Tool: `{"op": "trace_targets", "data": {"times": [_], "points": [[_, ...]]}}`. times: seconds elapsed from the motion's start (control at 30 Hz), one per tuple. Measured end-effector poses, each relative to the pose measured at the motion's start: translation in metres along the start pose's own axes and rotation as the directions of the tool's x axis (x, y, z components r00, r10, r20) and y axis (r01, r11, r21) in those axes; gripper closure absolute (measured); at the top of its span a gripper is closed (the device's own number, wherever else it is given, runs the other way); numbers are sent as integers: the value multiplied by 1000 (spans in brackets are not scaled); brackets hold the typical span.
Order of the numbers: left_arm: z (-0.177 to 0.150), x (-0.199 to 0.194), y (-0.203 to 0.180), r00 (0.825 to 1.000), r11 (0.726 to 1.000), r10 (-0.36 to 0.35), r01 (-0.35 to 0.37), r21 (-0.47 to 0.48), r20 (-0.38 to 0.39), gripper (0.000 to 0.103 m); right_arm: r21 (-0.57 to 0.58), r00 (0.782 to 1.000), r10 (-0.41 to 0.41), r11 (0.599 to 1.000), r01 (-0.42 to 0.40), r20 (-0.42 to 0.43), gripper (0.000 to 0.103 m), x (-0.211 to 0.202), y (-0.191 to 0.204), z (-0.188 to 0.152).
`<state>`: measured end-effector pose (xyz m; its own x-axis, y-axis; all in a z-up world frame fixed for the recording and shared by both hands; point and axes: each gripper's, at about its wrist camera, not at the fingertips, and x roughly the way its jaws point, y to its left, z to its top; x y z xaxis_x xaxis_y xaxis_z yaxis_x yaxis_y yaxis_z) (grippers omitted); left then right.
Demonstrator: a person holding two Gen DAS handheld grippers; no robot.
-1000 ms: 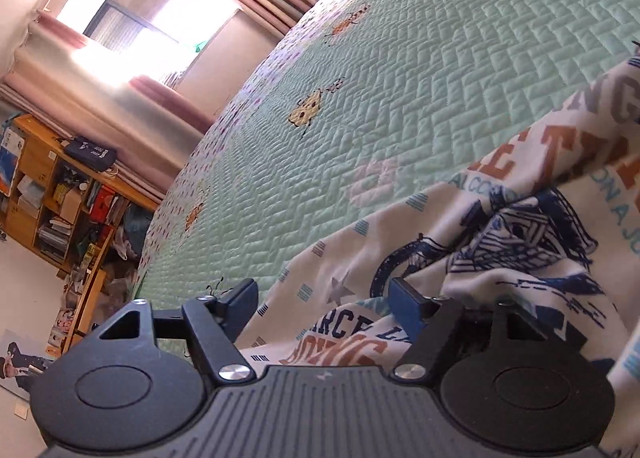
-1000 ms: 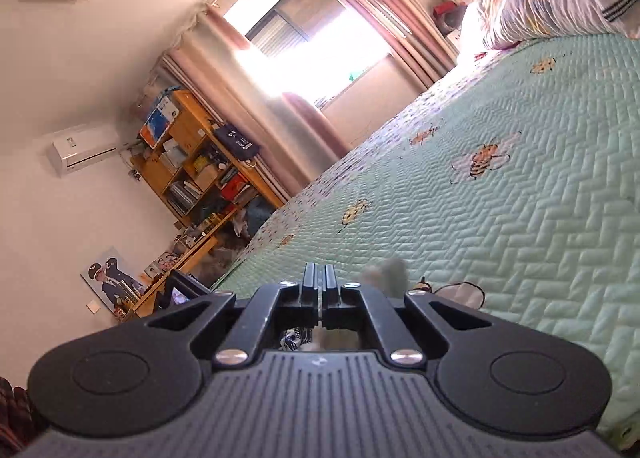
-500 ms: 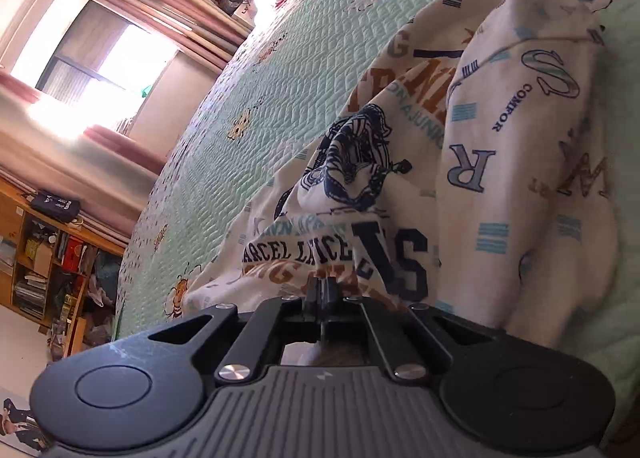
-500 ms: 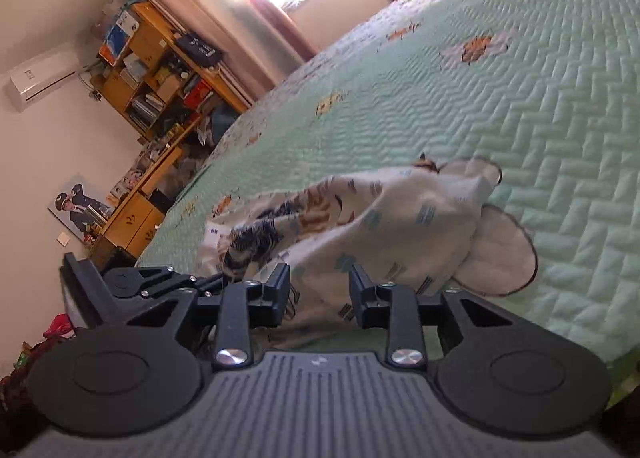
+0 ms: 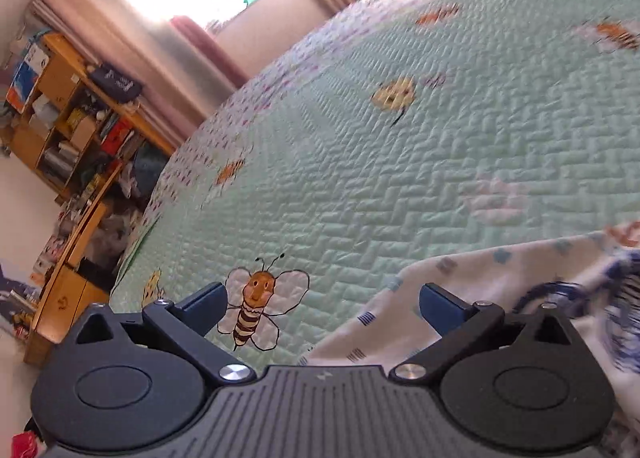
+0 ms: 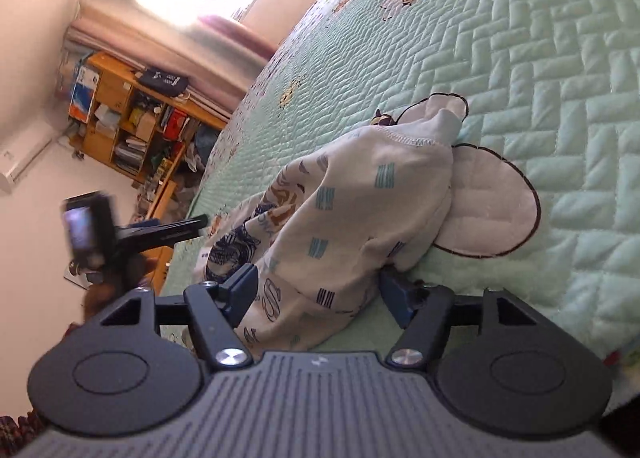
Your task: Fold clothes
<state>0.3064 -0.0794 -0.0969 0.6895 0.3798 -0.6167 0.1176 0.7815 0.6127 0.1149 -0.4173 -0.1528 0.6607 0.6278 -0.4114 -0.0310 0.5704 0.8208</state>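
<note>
Printed garment (image 6: 360, 202) heaped on green quilted bedspread (image 6: 560, 58), near edge of bed; cream cloth with blue and orange lettering, bunched into a mound, not flat, no clean fold visible. Far end overlapping an embroidered bee's wing on the quilt.

Right gripper (image 6: 320, 294): jaws opening, garment's near end lying between the blue pads. Left pad close against cloth, right pad looking just clear; no pinch evident. Reads as a release, cloth left where it slumps.

Left gripper (image 5: 320, 306): jaws opening, spread wide, nothing between them except bare quilt and a stitched bee (image 5: 256, 306). Garment (image 5: 500, 290) at right of that view, edge lying behind the right finger; not gripped. Same gripper seen from right wrist view at far left (image 6: 132, 234), blurred, held off the near-left end of the heap.

Probable reason for both standing free: repositioning for fresh grips on corners or hem, since mound needs spreading before any fold. Judgement: task early or between folds.

Containers: wooden shelf unit (image 5: 72, 114) at far left against wall, compartments crammed with books, boxes, papers; dark bag (image 5: 116, 78) on top. Contents too small to itemise.
</note>
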Motion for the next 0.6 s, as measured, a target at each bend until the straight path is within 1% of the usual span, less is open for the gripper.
{"op": "trace_targets", "data": {"times": [0.03, 0.07, 0.1, 0.13, 0.17, 0.2, 0.23, 0.27, 0.3, 0.33, 0.37, 0.4, 0.43, 0.5, 0.57, 0.6], "points": [[6, 20, 0, 999, 1000, -2, 2, 2, -45, 2, 7, 1000, 10, 1000, -10, 0, 34, 0, -3, 1], [9, 36, -1, 996, 1000, -21, 21, 1, -84, 3, 15, 1000, 24, 1000, -24, -3, 34, 0, -6, 2], [10, 48, 0, 992, 998, -55, 54, -8, -116, 4, 23, 999, 38, 999, -38, -6, 34, -1, -10, 2], [11, 51, 1, 988, 995, -96, 95, -17, -118, 5, 27, 999, 49, 998, -49, -8, 34, -1, -12, 2], [11, 50, 3, 986, 991, -132, 131, -17, -101, 6, 27, 998, 56, 998, -55, -10, 34, 0, -14, 2], [11, 47, 4, 980, 984, -177, 177, -11, -85, 14, 22, 998, 58, 998, -58, -11, 34, 1, -14, 2], [11, 43, 2, 970, 973, -232, 232, -1, -76, 36, 14, 998, 57, 998, -57, -12, 34, 2, -13, 2], [9, 38, -2, 955, 957, -288, 289, 10, -71, 52, 4, 998, 55, 998, -55, -10, 34, 3, -11, 2], [7, 33, -8, 945, 946, -321, 323, 31, -67, 80, -8, 999, 50, 999, -50, -8, 34, 4, -9, 2], [4, 29, -14, 940, 939, -334, 338, 62, -64, 96, -22, 999, 44, 999, -44, -7, 34, 5, -7, 1], [2, 26, -23, 943, 938, -329, 333, 94, -58, 100, -34, 999, 39, 999, -39, -4, 34, 5, -5, 0], [-1, 23, -30, 949, 942, -311, 314, 120, -47, 103, -47, 999, 33, 998, -33, -2, 34, 6, -3, 0], [-2, 20, -35, 955, 945, -295, 297, 136, -34, 103, -60, 1000, 28, 998, -28, 1, 34, 6, -1, -2], [-6, 14, -39, 964, 955, -265, 265, 133, -22, 103, -73, 1000, 21, 997, -20, 5, 33, 6, 1, -3], [-8, 9, -40, 971, 962, -239, 240, 131, -20, 99, -79, 1000, 17, 997, -17, 4, 33, 5, 3, -5], [-9, 6, -41, 974, 965, -227, 228, 131, -20, 93, -81, 1000, 15, 997, -15, 4, 33, 5, 3, -5]]}}
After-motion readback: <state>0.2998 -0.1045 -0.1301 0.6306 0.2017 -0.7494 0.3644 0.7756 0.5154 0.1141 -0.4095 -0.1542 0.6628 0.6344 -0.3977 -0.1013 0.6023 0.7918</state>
